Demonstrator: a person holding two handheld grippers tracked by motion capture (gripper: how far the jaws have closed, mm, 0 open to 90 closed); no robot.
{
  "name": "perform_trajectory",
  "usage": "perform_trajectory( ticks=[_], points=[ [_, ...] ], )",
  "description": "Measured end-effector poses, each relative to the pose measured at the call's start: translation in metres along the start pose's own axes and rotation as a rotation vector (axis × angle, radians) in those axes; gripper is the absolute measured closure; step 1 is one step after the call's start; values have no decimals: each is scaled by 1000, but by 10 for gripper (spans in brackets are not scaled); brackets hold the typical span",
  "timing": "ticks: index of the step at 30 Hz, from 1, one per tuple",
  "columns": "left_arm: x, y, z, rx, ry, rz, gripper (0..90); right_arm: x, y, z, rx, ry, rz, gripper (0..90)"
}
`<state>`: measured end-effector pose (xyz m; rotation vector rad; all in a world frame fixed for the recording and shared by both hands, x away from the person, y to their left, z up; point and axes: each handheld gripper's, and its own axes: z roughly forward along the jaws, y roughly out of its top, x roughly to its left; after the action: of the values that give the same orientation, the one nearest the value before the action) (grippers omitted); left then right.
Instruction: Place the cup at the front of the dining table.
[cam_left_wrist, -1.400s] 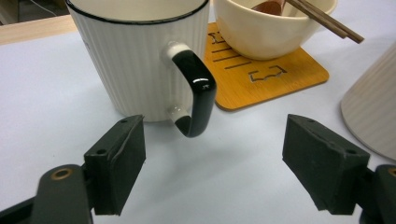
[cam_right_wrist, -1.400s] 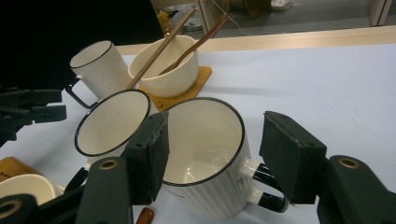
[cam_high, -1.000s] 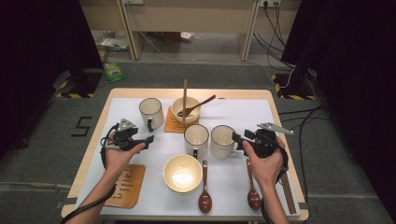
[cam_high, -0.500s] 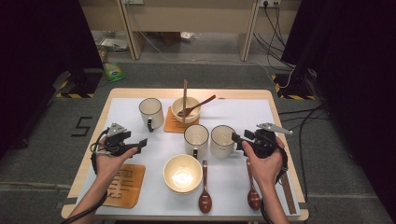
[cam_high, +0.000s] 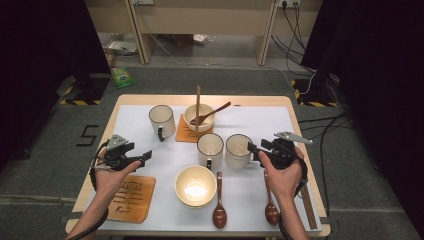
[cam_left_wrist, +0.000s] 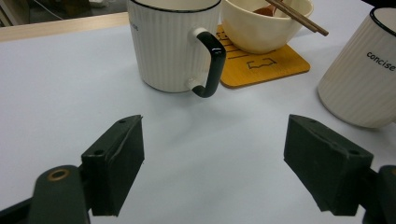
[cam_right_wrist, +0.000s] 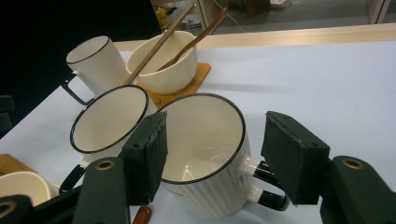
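Mugs, three in all, are seen mid-table: one mug (cam_right_wrist: 205, 158) is straddled, ungripped, by the open right gripper (cam_right_wrist: 212, 156); the left gripper (cam_left_wrist: 212, 163) is held open, empty, over bare tabletop (cam_left_wrist: 70, 84).

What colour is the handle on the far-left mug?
Glossy black handle; clearest in the left gripper view.

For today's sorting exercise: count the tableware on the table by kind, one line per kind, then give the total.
Mugs: 3
Bowls: 2
Wooden spoons: 3
Coasters: 2
Chopstick pairs: 2
Total: 12
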<state>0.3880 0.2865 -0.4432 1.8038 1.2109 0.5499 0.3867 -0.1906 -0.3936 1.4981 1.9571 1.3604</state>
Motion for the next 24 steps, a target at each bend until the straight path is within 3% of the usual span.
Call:
perform_trajectory(
  ticks=[24],
  points=[
    [5, -13, -23, -23, 15, 1, 197, 0, 0, 0, -1, 0, 1, 397]
  ],
)
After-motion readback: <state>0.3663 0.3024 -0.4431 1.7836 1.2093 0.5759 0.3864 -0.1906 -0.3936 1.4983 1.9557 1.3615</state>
